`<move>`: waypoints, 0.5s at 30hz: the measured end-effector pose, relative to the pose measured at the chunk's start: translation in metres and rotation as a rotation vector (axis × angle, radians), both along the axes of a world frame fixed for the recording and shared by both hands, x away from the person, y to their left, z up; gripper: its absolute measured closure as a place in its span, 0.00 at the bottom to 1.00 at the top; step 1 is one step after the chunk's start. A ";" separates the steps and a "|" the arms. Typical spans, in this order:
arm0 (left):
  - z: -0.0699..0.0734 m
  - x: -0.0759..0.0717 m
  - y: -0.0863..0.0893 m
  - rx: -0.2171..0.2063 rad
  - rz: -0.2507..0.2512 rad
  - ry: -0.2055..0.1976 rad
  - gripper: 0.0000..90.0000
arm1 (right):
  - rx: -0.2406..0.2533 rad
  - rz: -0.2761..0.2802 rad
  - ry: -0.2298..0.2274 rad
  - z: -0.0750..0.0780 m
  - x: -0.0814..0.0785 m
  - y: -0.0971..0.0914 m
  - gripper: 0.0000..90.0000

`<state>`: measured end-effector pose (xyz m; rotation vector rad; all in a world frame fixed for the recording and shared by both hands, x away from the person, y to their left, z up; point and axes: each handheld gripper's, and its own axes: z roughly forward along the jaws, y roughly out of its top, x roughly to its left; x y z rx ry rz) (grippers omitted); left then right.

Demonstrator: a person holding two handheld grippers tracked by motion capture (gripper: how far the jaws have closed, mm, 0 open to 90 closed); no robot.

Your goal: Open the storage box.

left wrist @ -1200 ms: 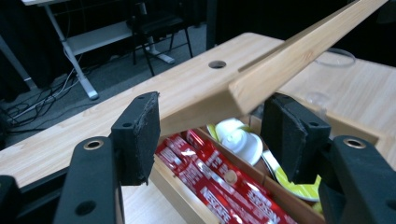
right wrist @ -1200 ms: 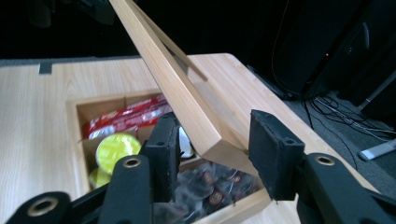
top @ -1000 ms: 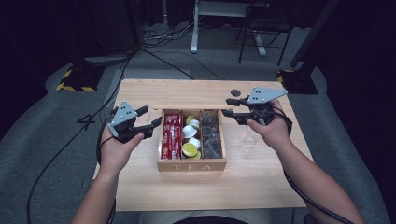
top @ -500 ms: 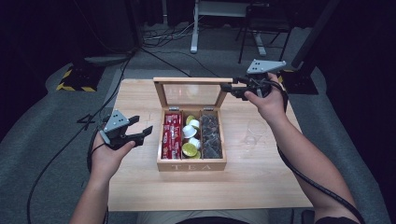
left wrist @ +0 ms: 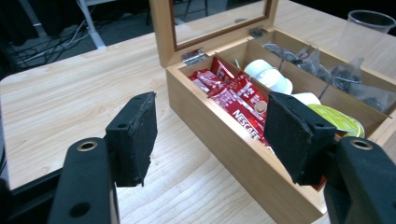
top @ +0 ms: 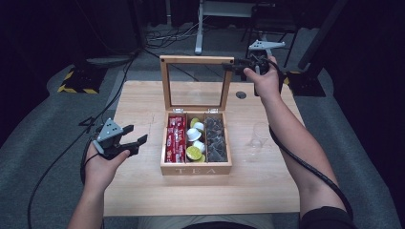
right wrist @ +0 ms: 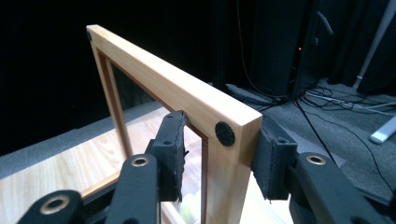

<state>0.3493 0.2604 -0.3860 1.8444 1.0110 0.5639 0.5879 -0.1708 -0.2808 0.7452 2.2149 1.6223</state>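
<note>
Standing near the middle of the table, the wooden tea box has its front wall, lettered TEA, facing the person, and its three compartments run front to back: red sachets in the left one, round capsules in the middle, dark pouches in the right. Left of the box and apart from it, the left claw hovers over the table edge with its jaws open and nothing between them, pointing towards the box's left wall. A clear cup stands to the right of the box. At the far side, the glass-paned lid stands upright on its hinges, its long axis running left to right, pane facing the person. The right claw grips the lid's top right corner, one pad on each face of the frame.
</note>
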 end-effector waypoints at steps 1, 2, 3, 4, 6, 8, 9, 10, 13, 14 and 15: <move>0.000 0.000 0.002 -0.010 0.005 0.000 0.40 | 0.000 -0.007 0.002 0.000 0.002 0.001 0.64; 0.000 0.001 0.003 -0.015 0.004 0.002 0.40 | 0.000 -0.021 -0.001 -0.002 0.007 0.003 0.63; 0.000 0.001 0.003 -0.019 0.005 0.004 0.40 | -0.001 -0.031 0.001 -0.003 0.011 0.004 0.63; -0.001 0.001 0.003 -0.020 0.005 0.006 0.40 | 0.001 -0.036 0.002 -0.004 0.013 0.004 0.63; -0.002 0.002 0.002 -0.017 -0.002 0.008 0.40 | 0.011 -0.051 0.015 -0.006 0.020 0.005 0.62; -0.003 0.003 0.000 -0.016 -0.012 0.013 0.40 | 0.015 -0.061 0.018 -0.008 0.026 0.006 0.62; -0.003 0.004 -0.001 -0.015 -0.017 0.016 0.40 | 0.016 -0.070 0.020 -0.010 0.029 0.007 0.62; -0.003 0.004 -0.003 -0.014 -0.026 0.015 0.40 | 0.018 -0.072 0.019 -0.011 0.031 0.007 0.62; -0.002 0.004 -0.007 -0.015 -0.045 0.017 0.40 | 0.015 -0.095 0.021 -0.015 0.037 0.007 0.63; -0.002 0.004 -0.008 -0.012 -0.052 0.014 0.40 | 0.005 -0.108 0.023 -0.017 0.039 0.007 0.64; -0.002 0.004 -0.008 -0.011 -0.053 0.013 0.40 | -0.005 -0.122 0.030 -0.019 0.042 0.007 0.64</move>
